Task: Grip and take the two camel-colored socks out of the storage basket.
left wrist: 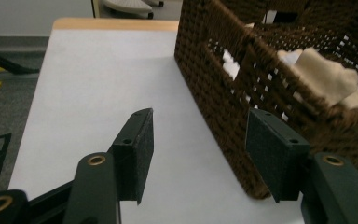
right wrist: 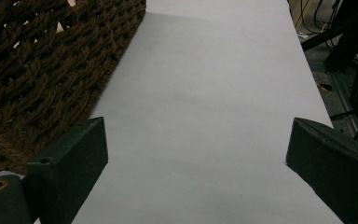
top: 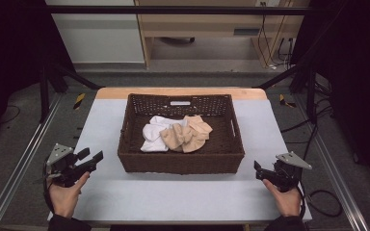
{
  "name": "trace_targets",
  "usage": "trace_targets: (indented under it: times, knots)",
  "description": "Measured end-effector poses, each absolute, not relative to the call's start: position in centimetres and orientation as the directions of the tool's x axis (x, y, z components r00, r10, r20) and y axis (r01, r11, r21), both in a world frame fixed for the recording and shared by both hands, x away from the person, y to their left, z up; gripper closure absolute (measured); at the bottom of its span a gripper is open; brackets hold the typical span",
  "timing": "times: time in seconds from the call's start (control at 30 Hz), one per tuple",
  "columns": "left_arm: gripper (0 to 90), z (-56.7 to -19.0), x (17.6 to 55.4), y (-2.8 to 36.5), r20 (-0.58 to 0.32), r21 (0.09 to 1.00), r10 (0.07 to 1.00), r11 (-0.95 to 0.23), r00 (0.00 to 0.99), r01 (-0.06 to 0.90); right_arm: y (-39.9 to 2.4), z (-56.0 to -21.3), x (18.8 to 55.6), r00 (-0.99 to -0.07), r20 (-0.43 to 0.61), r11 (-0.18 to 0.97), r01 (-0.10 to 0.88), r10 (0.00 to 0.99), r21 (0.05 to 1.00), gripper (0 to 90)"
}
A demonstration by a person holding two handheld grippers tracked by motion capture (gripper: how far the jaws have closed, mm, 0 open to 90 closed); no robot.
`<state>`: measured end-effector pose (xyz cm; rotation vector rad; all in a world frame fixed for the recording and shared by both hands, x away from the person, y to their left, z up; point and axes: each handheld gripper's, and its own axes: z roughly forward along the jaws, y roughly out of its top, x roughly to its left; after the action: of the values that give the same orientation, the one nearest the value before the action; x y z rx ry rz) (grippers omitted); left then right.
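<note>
Socks, white (top: 152, 135) and tan (top: 185, 136), fill one basket (top: 180, 161).

Each hand carries a matt black gripper: the left gripper (top: 90, 157) and the right gripper (top: 258, 168) both wear a grey 3-cornered plate on top and trail a black cable that loops by the wrist. Dark sleeves cover both forearms. In the left gripper view the 2 jaws are flat, rectangular blocks with grainy pads (left wrist: 142, 154), small screw holes and brass-coloured rivets at the pivots; the right gripper view shows a matching brass-coloured rivet
</note>
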<state>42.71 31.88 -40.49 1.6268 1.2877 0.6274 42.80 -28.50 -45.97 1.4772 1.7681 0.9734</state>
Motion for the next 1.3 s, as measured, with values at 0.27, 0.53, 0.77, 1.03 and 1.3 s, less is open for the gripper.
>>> trace_targets:
  times: [0.27, 0.53, 0.77, 1.03, 1.3]
  knots:
    - [37.9, -37.1, 43.7, 30.6, -0.133, 0.916, 0.931, -0.015, 0.339, 0.402, -28.4, -45.9, 42.7, -0.178, -0.007, 0.099, 0.515, 0.984, 0.851, 5.6]
    - [37.3, -34.1, 45.3, 28.3, -0.117, 0.928, 0.925, -0.029, 0.362, 0.372, -28.4, -45.8, 42.7, -0.174, -0.013, 0.101, 0.508, 0.985, 0.855, 5.4]
    - [36.5, -32.7, 46.2, 26.0, -0.098, 0.933, 0.918, -0.05, 0.384, 0.357, -28.5, -45.7, 42.7, -0.164, -0.004, 0.087, 0.502, 0.987, 0.86, 5.3]
    - [35.9, -31.9, 48.0, 22.3, -0.081, 0.931, 0.907, -0.079, 0.412, 0.356, -28.6, -45.7, 42.9, -0.161, -0.004, 0.085, 0.501, 0.987, 0.861, 5.2]
    - [35.8, -31.5, 49.6, 18.5, -0.067, 0.929, 0.893, -0.107, 0.445, 0.355, -28.7, -45.7, 43.0, -0.154, -0.005, 0.082, 0.5, 0.988, 0.862, 5.1]
